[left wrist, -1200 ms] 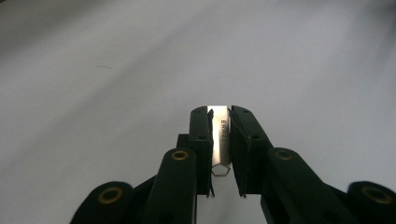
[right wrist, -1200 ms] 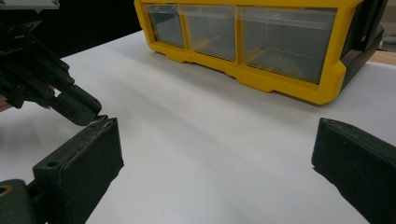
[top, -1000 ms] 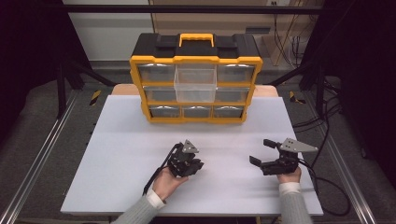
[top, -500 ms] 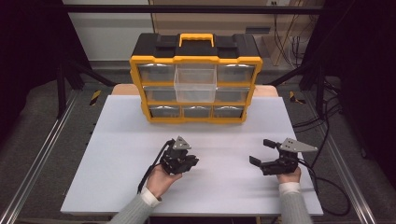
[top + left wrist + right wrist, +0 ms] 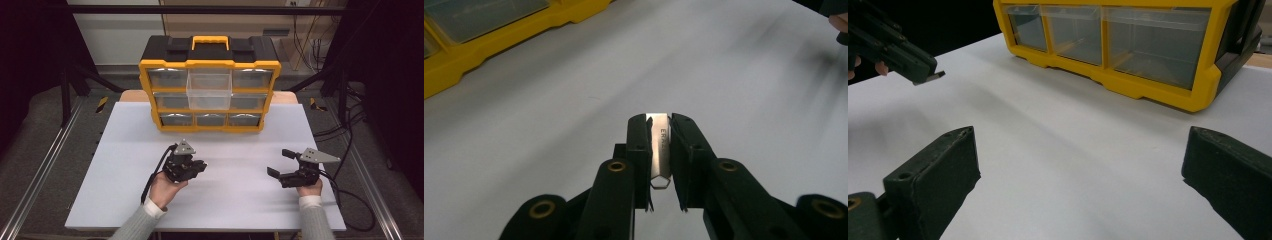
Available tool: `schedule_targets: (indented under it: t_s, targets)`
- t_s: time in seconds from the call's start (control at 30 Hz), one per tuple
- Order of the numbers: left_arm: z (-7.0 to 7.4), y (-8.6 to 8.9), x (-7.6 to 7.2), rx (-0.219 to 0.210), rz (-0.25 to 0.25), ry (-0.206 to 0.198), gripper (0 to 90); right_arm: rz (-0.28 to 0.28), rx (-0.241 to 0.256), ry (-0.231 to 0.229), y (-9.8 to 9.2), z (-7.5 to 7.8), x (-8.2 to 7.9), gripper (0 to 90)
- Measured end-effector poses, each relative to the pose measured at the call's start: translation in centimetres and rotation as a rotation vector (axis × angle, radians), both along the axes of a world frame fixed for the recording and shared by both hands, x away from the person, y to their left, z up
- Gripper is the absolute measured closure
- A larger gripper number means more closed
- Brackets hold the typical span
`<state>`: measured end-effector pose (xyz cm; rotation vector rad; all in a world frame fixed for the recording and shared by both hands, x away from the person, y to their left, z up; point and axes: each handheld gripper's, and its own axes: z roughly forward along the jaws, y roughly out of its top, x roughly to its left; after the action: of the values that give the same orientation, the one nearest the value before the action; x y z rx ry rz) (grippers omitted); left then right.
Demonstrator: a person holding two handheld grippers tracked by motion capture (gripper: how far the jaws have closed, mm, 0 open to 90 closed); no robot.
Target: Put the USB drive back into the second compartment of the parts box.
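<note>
My left gripper (image 5: 196, 167) hovers low over the white table (image 5: 235, 200), left of centre. It is shut on a small flat metal piece (image 5: 660, 147) with stamped letters and a hex hole, which stands upright between the jaws. From the right gripper view, the left gripper (image 5: 908, 57) shows at the upper left with the metal piece's tip (image 5: 934, 77) poking out. My right gripper (image 5: 280, 163) is at the right of the table, its jaws wide open and nothing between them. Its fingers (image 5: 943, 170) frame bare table.
A yellow and black drawer organizer (image 5: 210, 65) stands at the table's back centre, its clear top middle drawer (image 5: 209, 89) pulled out. Its yellow base (image 5: 484, 37) lies up and left of the left gripper. The organizer's lower drawers (image 5: 1128, 45) face the right gripper.
My left gripper has drifted slightly to the left with the metal piece still in it. The right gripper has stayed where it was.
</note>
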<state>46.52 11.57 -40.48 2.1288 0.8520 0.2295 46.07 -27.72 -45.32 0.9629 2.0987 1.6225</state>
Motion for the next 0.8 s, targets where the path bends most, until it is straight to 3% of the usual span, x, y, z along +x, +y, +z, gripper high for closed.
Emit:
schedule_targets:
  t_s: [0.8]
  targets:
    - [4.1,3.8,-0.2,-0.063,0.057,-0.075,79.0,-0.004,-0.002,0.003,0.0,0.0,0.0,2.2]
